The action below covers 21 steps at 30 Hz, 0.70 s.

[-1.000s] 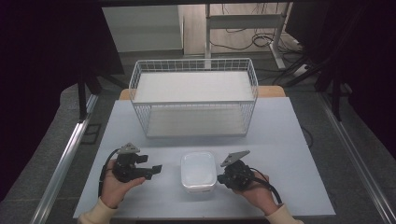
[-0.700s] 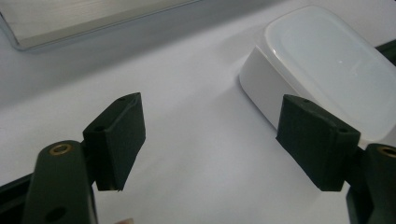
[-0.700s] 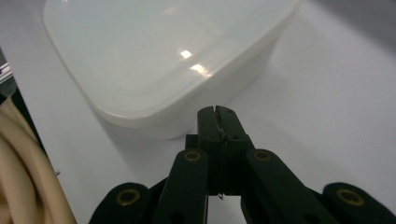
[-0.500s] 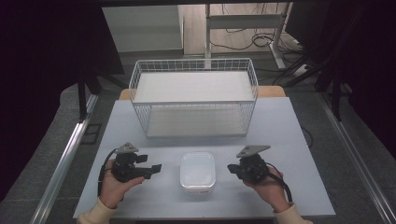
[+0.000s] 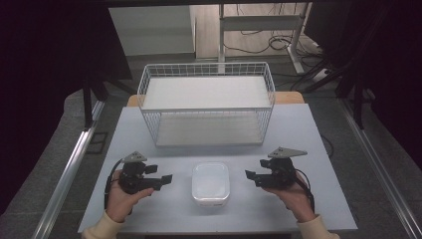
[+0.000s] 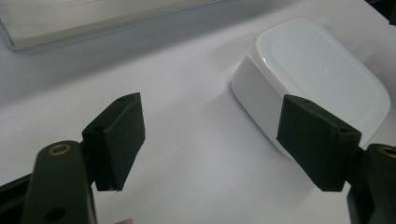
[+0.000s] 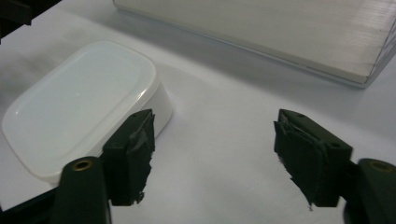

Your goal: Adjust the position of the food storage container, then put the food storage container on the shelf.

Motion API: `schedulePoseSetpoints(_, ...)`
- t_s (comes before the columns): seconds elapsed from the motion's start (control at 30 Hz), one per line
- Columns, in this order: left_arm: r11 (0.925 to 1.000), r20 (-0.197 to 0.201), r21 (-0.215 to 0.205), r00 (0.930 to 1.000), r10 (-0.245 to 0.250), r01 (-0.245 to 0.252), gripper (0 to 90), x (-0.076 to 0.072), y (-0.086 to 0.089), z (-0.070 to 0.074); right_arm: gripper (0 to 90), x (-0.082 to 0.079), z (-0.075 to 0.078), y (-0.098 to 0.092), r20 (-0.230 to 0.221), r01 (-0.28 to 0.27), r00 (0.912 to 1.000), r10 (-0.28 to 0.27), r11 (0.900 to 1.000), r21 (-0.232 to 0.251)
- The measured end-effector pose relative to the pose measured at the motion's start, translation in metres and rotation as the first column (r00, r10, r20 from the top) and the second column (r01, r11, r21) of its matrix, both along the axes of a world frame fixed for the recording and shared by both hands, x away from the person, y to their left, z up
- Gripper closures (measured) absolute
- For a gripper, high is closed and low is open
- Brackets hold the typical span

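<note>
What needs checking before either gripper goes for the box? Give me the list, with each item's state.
1. Left gripper open: ok, jaws stand wide apart.
2. Right gripper open: ok, jaws wide, holding nothing.
3. Box free to grasp: ok, it sits alone on the table between the grippers.
4. Box lid closed: ok, it looks seated flush.
5. Basket has room: ok.
6. Right pads sound: not ok, edges look ragged.
</note>
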<state>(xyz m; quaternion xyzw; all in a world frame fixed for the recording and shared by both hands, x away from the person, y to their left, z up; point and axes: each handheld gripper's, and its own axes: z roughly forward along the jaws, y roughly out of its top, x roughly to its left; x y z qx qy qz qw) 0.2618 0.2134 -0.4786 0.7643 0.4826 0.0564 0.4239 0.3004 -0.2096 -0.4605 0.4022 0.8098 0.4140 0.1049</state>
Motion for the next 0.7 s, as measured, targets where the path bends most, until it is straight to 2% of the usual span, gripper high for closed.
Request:
schedulePoseSetpoints(0.33, 0.9994, 0.005, -0.003, 0.9994, 0.034, -0.034, 23.2, 0.002, -0.002, 0.012, 19.3, 0.001, 0.005, 0.002, -0.020, -0.014, 0.9997, 0.014, 1.000, 0.022)
schedulePoseSetpoints(0.47, 0.9997, -0.001, -0.005, 0.9997, 0.024, -0.024, 23.2, 0.002, -0.004, 0.011, 19.4, 0.000, 0.006, 0.002, -0.029, -0.018, 0.9994, 0.018, 0.999, 0.029)
schedulePoseSetpoints(0.7, 0.9986, -0.021, -0.053, 0.9998, 0.006, -0.007, 22.6, 0.001, -0.008, 0.016, 20.9, -0.002, 0.009, 0.008, -0.042, -0.014, 0.9990, 0.017, 0.997, 0.069)
